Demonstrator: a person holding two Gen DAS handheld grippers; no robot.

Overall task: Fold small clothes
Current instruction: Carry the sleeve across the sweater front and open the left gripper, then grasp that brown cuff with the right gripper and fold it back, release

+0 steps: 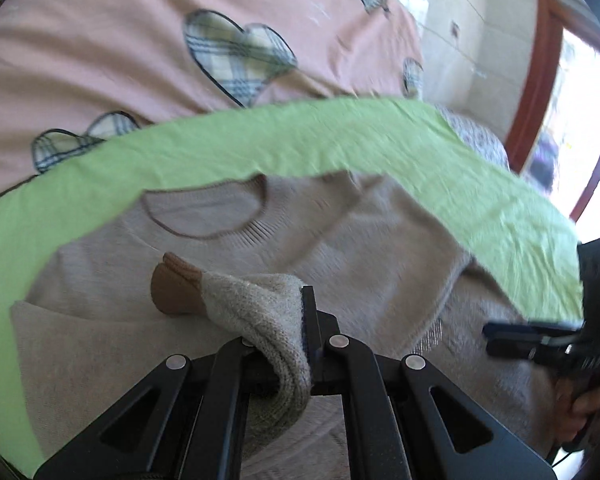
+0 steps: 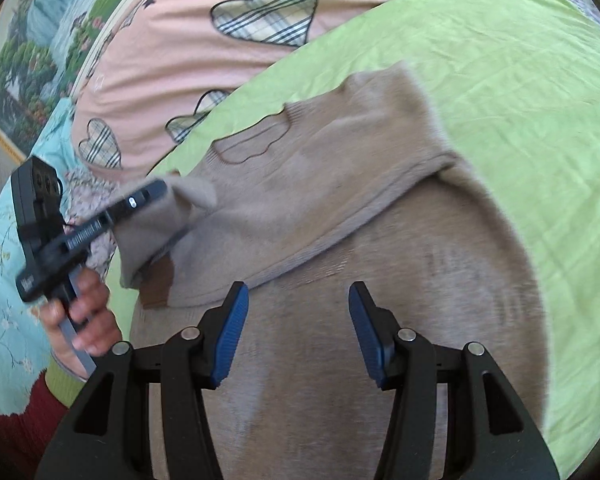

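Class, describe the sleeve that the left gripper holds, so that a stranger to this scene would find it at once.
Start at the green sheet, where a beige knitted sweater lies flat. One sleeve is lifted across its body, pinched in the shut left gripper. Its brown cuff sets it apart from the plain beige knit around it.

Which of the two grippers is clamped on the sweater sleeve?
The left gripper: its jaws are shut on the beige sleeve with the brown cuff. The right gripper is open with nothing between its blue pads.
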